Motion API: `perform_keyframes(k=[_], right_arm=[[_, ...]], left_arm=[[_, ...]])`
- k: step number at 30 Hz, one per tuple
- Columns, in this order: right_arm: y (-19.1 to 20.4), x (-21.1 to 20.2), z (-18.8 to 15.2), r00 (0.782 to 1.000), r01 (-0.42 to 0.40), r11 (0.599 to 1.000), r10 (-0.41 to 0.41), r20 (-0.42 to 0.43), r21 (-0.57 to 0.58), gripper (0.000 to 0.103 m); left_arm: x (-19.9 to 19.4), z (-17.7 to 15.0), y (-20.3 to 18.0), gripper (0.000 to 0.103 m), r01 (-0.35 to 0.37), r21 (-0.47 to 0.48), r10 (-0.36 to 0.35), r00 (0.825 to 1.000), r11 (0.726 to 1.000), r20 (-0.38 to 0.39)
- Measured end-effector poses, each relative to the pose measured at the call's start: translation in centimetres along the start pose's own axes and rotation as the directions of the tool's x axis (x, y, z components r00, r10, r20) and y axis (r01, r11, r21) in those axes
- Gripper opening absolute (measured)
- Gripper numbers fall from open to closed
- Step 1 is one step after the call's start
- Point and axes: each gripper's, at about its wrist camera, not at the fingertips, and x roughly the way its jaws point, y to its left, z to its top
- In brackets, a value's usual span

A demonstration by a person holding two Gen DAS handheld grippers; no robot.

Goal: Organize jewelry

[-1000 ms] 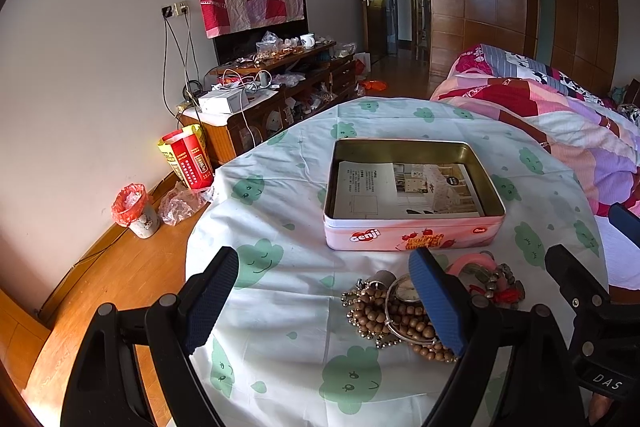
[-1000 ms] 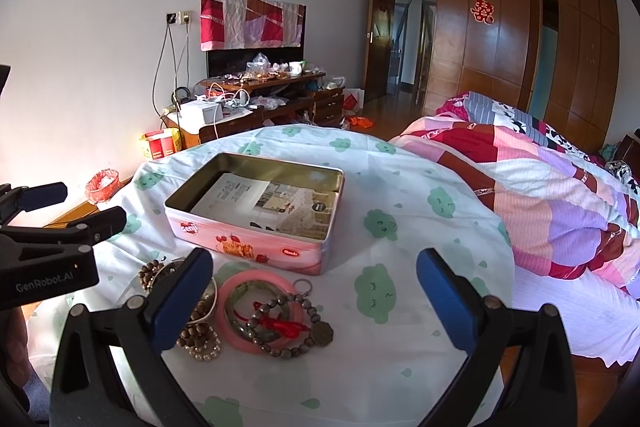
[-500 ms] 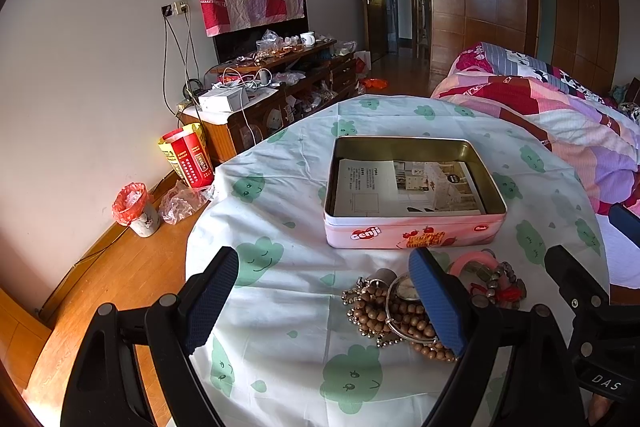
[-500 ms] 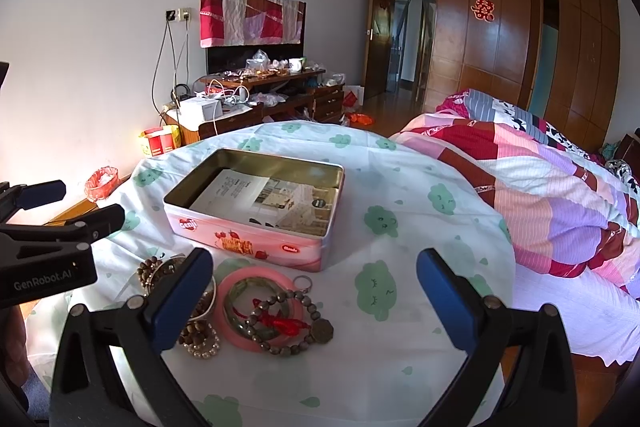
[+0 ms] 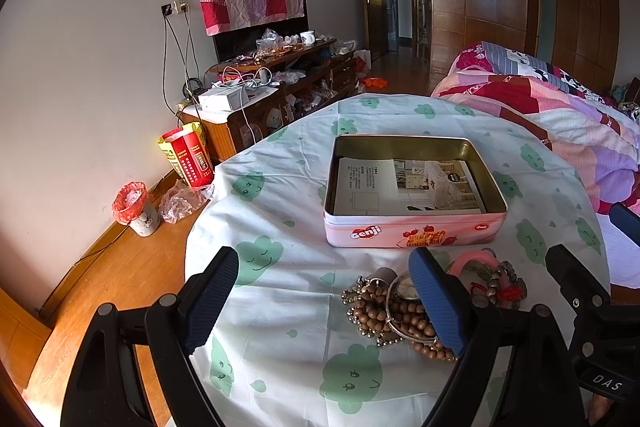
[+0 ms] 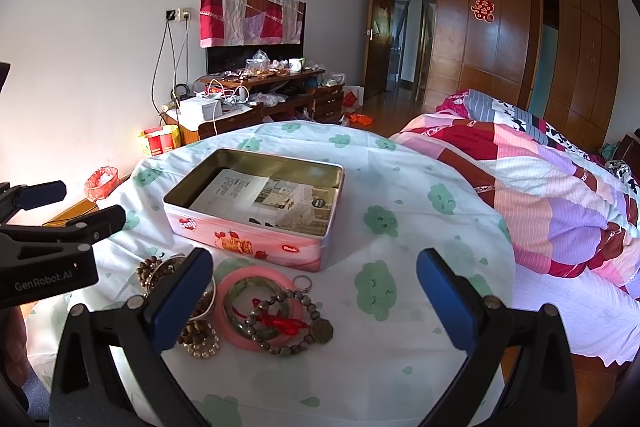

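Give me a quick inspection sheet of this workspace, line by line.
Surface: round table under a white cloth with green prints.
Job's things: open pink tin holding only a leaflet; pink bangle, dark bead bracelet and brown bead strands piled in front of it.
Clutter: nothing seen on the table.
Grippers: left gripper and right gripper both open, empty.
Cables: wires hang from wall socket.
Surroundings: bed, cluttered cabinet.

Pink tin, white green-cloud tablecloth, blue-padded tongs.
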Motion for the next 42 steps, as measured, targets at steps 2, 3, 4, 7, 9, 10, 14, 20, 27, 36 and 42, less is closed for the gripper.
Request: perform_keyframes(k=[2, 3, 4, 7, 9, 10, 14, 20, 27, 36, 42], right_arm=[[0.0, 0.0, 0.0, 1.0, 0.0, 1.0, 0.0, -0.001, 0.0, 0.103], [0.0, 0.0, 0.0, 1.0, 0.0, 1.0, 0.0, -0.002, -0.001, 0.103], [0.0, 0.0, -0.1, 1.0, 0.0, 1.0, 0.0, -0.003, -0.001, 0.103], [-0.1, 0.1, -0.2, 1.0, -0.001, 1.0, 0.001, -0.003, -0.001, 0.103], [-0.1, 0.1, -0.2, 1.0, 0.0, 1.0, 0.0, -0.004, -0.001, 0.103], [0.0, 0.1, -0.1, 1.0, 0.0, 1.0, 0.0, -0.004, -0.001, 0.103], [-0.1, 0.1, -0.4, 1.0, 0.001, 1.0, -0.001, -0.005, -0.002, 0.103], [-0.1, 0.1, -0.2, 1.0, 0.004, 1.0, -0.004, -0.006, -0.007, 0.103], [-2.0, 2.4, -2.6, 0.997, 0.039, 0.999, -0.038, -0.068, 0.01, 0.102], [-1.9, 3.4, -3.9, 0.991, 0.018, 1.0, -0.018, -0.131, -0.007, 0.099], [-1.6, 3.8, -3.9, 0.989, 0.009, 1.0, -0.01, -0.15, -0.006, 0.099]], left_arm=[[0.0, 0.0, 0.0, 0.087, 0.0, 0.0, 0.0, 1.0, 1.0, 0.0], [0.0, 0.0, 0.0, 0.087, 0.0, 0.0, 0.0, 1.0, 1.0, -0.001], [0.0, 0.0, 0.0, 0.087, 0.001, 0.0, -0.001, 1.0, 1.0, -0.001], [0.2, -0.2, -0.2, 0.087, 0.0, 0.001, 0.0, 1.0, 1.0, -0.004], [0.2, -0.2, -0.2, 0.087, -0.001, 0.001, 0.001, 1.0, 1.0, -0.006], [0.2, -0.3, -0.2, 0.087, 0.0, 0.001, 0.0, 1.0, 1.0, -0.008], [0.3, -0.4, -0.2, 0.087, -0.001, 0.001, 0.001, 1.0, 1.0, -0.008], [0.7, -0.7, -0.3, 0.087, 0.004, 0.01, -0.004, 1.0, 1.0, -0.012], [2.4, -1.5, -0.4, 0.087, 0.017, 0.021, -0.016, 0.999, 1.0, -0.05], [4.0, -2.9, -2.0, 0.07, 0.086, 0.063, -0.079, 0.991, 0.994, -0.112], [5.1, -3.5, -1.7, 0.056, 0.147, 0.029, -0.141, 0.978, 0.989, -0.152]])
